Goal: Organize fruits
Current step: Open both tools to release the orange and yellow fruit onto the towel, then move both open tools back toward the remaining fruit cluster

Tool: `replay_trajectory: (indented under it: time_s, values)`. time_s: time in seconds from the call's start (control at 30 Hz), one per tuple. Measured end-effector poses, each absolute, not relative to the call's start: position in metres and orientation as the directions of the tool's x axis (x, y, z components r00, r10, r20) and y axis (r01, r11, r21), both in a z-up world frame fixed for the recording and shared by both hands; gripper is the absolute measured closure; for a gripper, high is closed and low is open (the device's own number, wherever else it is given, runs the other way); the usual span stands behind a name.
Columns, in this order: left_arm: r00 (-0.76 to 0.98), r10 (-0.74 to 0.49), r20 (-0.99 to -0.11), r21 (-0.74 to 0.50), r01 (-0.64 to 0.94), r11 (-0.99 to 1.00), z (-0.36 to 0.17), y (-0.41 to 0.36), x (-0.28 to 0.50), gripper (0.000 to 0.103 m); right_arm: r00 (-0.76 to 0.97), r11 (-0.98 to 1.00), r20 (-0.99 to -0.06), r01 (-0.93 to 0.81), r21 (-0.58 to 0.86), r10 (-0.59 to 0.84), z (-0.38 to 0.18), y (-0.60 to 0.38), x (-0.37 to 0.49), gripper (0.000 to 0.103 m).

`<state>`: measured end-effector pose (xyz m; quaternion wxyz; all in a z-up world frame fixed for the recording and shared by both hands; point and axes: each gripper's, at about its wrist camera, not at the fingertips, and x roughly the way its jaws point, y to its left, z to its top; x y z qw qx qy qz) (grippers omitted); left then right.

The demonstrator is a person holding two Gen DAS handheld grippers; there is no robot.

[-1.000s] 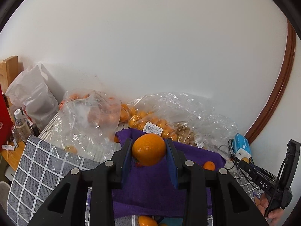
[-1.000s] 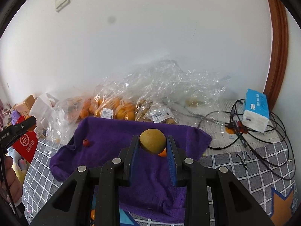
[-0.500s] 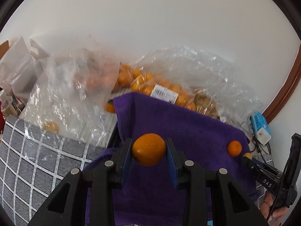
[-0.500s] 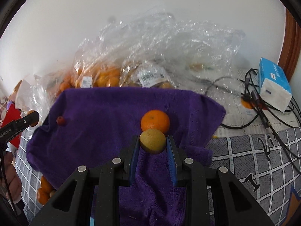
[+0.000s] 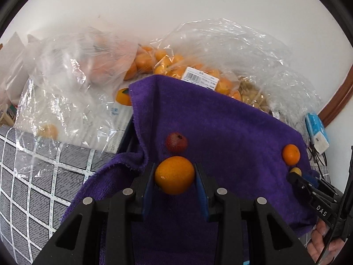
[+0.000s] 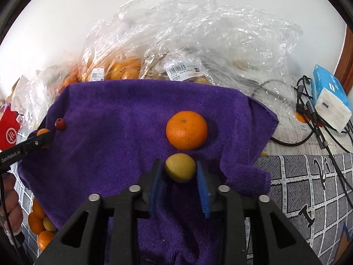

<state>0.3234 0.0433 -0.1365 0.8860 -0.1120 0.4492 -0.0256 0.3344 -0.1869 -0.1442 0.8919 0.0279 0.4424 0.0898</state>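
Note:
My left gripper [image 5: 174,182] is shut on an orange [image 5: 174,175], low over the left part of the purple towel [image 5: 231,137], just behind a small red fruit [image 5: 176,142]. My right gripper [image 6: 179,176] is shut on a yellow-green fruit [image 6: 180,170], low over the right part of the towel [image 6: 114,132], just behind a loose orange [image 6: 186,129]. That loose orange also shows at the towel's right edge in the left wrist view [image 5: 291,154]. The red fruit shows at the towel's left edge in the right wrist view [image 6: 59,124].
Clear plastic bags of oranges [image 5: 176,66] lie against the wall behind the towel. A blue tissue pack [image 6: 331,100] and black cables [image 6: 313,119] lie at the right. Several loose oranges [image 6: 39,223] sit at the towel's front left corner. Grey checked cloth [image 5: 33,187] covers the table.
Both grippers have come down and forward over the purple towel with their fruits still held. The red fruit and the loose orange now sit close in front of them.

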Motion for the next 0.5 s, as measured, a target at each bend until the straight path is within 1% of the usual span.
replay_trajectory:
  time_s: [0.03, 0.1, 0.17, 0.23, 0.37, 0.5]
  values:
    - [0.599, -0.142, -0.788, -0.218, -0.055, 0.974, -0.134, 0.043, 0.323, 0.069, 0.599, 0.983, -0.78, -0.132, 0.13, 0.183, -0.141, -0.188, 0.333, 0.057]
    - [0.618, -0.127, -0.776, -0.199, -0.049, 0.979, -0.124, 0.041, 0.318, 0.063, 0.622, 0.985, -0.764, -0.131, 0.111, 0.169, -0.13, -0.185, 0.326, 0.056]
    - [0.653, -0.12, -0.748, -0.188, -0.036, 0.982, -0.109, 0.041, 0.31, 0.055, 0.658, 0.987, -0.737, -0.127, 0.095, 0.156, -0.117, -0.184, 0.316, 0.048]
    - [0.69, -0.116, -0.715, -0.19, -0.032, 0.981, -0.093, 0.043, 0.298, 0.055, 0.692, 0.989, -0.706, -0.106, 0.104, 0.149, -0.103, -0.185, 0.303, 0.044]
    - [0.724, -0.123, -0.679, -0.203, -0.025, 0.979, -0.071, 0.049, 0.27, 0.055, 0.728, 0.99, -0.671, -0.101, 0.102, 0.143, -0.082, -0.186, 0.276, 0.044]
    - [0.751, -0.102, -0.652, -0.171, -0.014, 0.985, -0.061, 0.055, 0.239, 0.055, 0.751, 0.991, -0.648, -0.074, 0.11, 0.128, -0.071, -0.192, 0.246, 0.044]
